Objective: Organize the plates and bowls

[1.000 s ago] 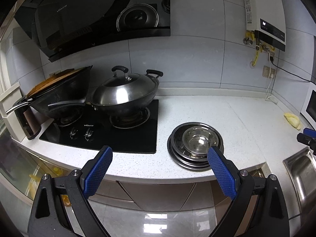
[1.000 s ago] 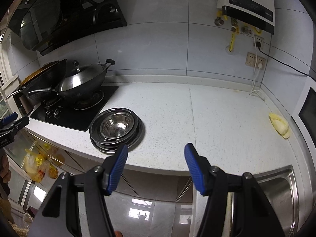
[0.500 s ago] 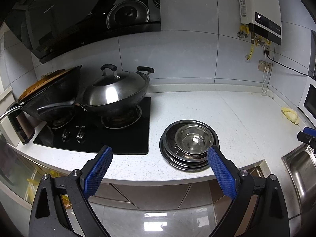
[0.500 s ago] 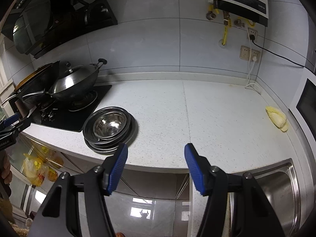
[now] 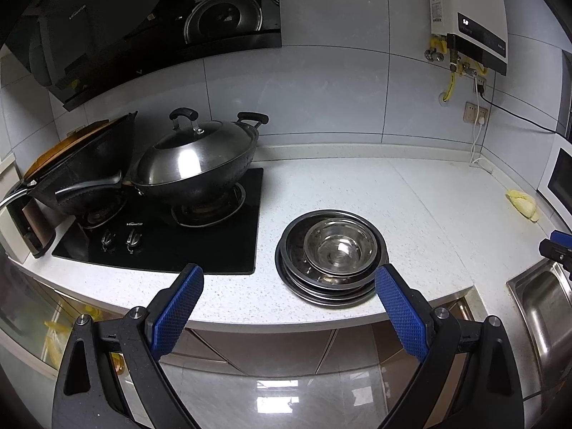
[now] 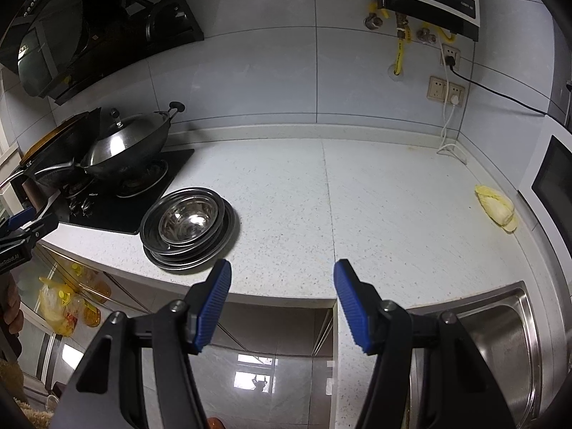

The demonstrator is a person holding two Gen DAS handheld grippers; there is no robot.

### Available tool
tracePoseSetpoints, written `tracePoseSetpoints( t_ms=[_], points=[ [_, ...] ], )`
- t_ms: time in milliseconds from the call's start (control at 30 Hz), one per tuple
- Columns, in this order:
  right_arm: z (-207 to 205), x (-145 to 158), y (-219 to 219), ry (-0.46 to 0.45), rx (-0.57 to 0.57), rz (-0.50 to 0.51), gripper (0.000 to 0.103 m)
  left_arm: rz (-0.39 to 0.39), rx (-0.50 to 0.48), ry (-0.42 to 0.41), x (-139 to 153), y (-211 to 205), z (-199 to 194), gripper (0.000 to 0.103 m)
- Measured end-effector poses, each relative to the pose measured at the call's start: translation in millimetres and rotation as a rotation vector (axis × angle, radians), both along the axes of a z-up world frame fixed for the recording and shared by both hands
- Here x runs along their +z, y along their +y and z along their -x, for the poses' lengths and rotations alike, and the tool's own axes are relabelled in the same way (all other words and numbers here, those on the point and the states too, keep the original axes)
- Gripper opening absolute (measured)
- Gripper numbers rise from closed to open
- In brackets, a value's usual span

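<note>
Both views sit slightly closer to the worktop [image 5: 357,186] than before. The bowl [image 5: 339,248] rests unmoved atop the plates [image 5: 321,286]. The left tool [image 5: 289,304] and right tool [image 6: 282,300] gape apart, holding nothing.

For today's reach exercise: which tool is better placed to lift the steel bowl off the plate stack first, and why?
Probably left. The left tool is open with the bowl just ahead, near its right finger. The right tool, also open, faces bare counter, stack off to its left.
</note>
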State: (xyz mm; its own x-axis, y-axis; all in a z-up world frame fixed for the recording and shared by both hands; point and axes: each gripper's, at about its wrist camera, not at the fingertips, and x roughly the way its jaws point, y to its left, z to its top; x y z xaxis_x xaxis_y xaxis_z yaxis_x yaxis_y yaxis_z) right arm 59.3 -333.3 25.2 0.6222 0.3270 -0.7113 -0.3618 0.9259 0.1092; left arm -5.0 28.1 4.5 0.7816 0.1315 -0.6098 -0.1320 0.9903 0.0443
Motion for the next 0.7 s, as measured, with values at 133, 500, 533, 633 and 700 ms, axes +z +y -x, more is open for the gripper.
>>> tracePoseSetpoints(
  t_ms=[133, 500, 533, 633, 700],
  points=[
    [1.4, -0.5, 1.3, 0.004, 0.005, 0.004, 0.058, 0.000, -0.001, 0.000, -1.0, -0.1, 0.9, 0.094],
    [5.7, -0.2, 5.2, 0.004, 0.013, 0.008, 0.058, 0.005, -0.001, 0.005, -3.8, 1.0, 2.2, 0.094],
    [5.7, -0.3, 5.3, 0.004, 0.013, 0.008, 0.058, 0.005, -0.001, 0.005, -3.6, 1.2, 2.4, 0.094],
    [6.3, -0.2, 5.4, 0.004, 0.012, 0.009, 0.058, 0.005, -0.005, 0.005, -3.4, 0.2, 3.0, 0.094],
    [7.4, -0.4, 4.7, 0.005, 0.012, 0.009, 0.058, 0.006, -0.006, 0.007, -3.8, 0.1, 3.5, 0.094]
  ],
)
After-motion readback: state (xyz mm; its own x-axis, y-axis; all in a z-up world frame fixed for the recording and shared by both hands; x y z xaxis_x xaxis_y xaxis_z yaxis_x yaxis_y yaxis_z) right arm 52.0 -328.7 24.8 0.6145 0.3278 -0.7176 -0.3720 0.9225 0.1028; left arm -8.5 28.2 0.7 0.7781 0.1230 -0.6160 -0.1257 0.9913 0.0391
